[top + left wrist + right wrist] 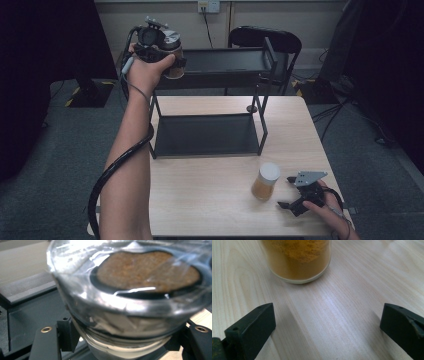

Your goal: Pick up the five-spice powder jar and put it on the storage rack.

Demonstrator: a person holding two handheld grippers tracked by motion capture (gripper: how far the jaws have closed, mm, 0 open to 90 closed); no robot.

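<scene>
Between gripper jaws, brown-filled glass jar

The left gripper is raised on an outstretched arm, its jaws clamped on a jar between them. The right gripper sits low, jaws spread wide.

No readable text, labels, brands or numbers anywhere. Both jars carry no legible marking: the one with the white lid on the tabletop is plain, and the one held up at 11 o'clock shows torn label scraps with nothing legible on them. The wall socket plate at 12 o'clock is too small to read. Yellow-black hazard striping on the floor at 9 o'clock and at 2 o'clock, no wording on it.
</scene>
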